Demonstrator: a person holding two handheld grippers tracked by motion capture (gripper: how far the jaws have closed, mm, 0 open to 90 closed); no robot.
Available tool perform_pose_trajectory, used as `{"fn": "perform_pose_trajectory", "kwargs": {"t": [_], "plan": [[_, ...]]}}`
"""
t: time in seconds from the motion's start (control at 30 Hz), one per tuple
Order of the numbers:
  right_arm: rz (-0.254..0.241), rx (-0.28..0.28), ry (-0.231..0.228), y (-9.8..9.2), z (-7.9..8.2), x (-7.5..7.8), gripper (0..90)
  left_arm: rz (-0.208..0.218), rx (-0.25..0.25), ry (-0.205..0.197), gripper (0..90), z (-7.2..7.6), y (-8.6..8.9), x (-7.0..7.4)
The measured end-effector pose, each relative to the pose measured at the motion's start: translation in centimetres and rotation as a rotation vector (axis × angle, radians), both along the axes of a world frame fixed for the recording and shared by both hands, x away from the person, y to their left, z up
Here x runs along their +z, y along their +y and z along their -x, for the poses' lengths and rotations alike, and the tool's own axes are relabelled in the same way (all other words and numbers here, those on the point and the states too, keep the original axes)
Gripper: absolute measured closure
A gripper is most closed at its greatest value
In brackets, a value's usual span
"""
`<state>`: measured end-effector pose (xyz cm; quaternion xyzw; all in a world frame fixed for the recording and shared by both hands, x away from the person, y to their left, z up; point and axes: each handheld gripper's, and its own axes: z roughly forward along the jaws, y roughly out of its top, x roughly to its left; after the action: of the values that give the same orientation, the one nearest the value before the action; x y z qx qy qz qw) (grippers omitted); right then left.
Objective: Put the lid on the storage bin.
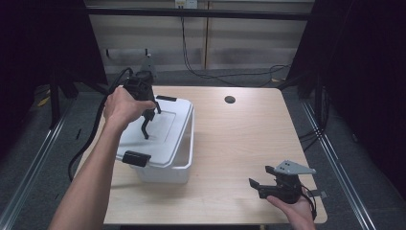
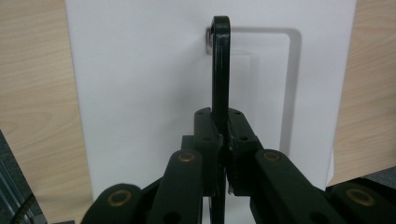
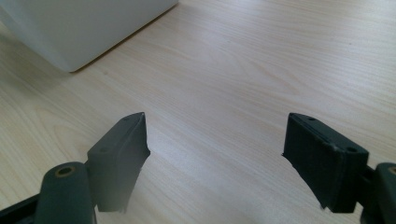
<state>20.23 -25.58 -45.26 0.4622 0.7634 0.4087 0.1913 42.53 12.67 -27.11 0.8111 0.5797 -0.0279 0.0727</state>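
Pinching a thin black hook (image 2: 220,70) over the lidded white bin (image 1: 163,139), our left tool (image 1: 149,120) suits its stiffness; right tool (image 1: 261,184) gapes empty.

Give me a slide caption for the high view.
Left tool held over the lid of a white storage box; right tool rests open near the wooden table's front right corner.

A light wooden table (image 1: 239,143) stands on grey floor (image 1: 28,158) before what seems pale wall panelling (image 1: 249,43).
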Motion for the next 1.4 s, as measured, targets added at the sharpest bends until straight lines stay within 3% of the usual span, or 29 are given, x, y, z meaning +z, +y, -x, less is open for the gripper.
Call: {"fn": "perform_pose_trajectory", "kwargs": {"t": [0.27, 0.5, 0.67, 0.83, 1.03, 1.17, 1.3, 1.4], "plan": [[-0.004, -0.002, 0.001, 0.0, 0.0, 0.0, 21.0, 0.027, 0.078, -0.003, 85.0, 0.0, -0.7, -0.4], [0.001, -0.002, 0.005, 0.0, 0.0, 0.0, 21.1, 0.021, 0.127, -0.008, 84.9, 0.0, -0.8, -0.6], [0.001, -0.007, 0.005, 0.0, 0.0, 0.0, 21.0, 0.047, 0.169, -0.011, 84.9, 0.0, -1.1, -0.7], [0.004, -0.007, 0.004, 0.0, 0.0, 0.0, 21.0, 0.036, 0.205, -0.012, 84.8, 0.2, -1.3, -1.0], [0.008, -0.003, 0.0, 0.0, 0.0, 0.0, 21.0, 0.056, 0.215, -0.011, 84.8, 0.3, -1.4, -1.2], [0.007, -0.004, 0.001, 0.0, 0.1, 0.0, 21.0, 0.043, 0.211, 0.004, 84.7, 0.2, -1.4, -1.3], [0.008, -0.006, 0.0, 0.0, 0.0, 0.0, 21.0, 0.058, 0.221, -0.011, 84.7, 0.2, -1.5, -1.4], [0.01, -0.001, 0.002, 0.1, 0.1, 0.0, 21.0, 0.067, 0.238, 0.004, 84.7, 0.2, -1.7, -1.8]]}}
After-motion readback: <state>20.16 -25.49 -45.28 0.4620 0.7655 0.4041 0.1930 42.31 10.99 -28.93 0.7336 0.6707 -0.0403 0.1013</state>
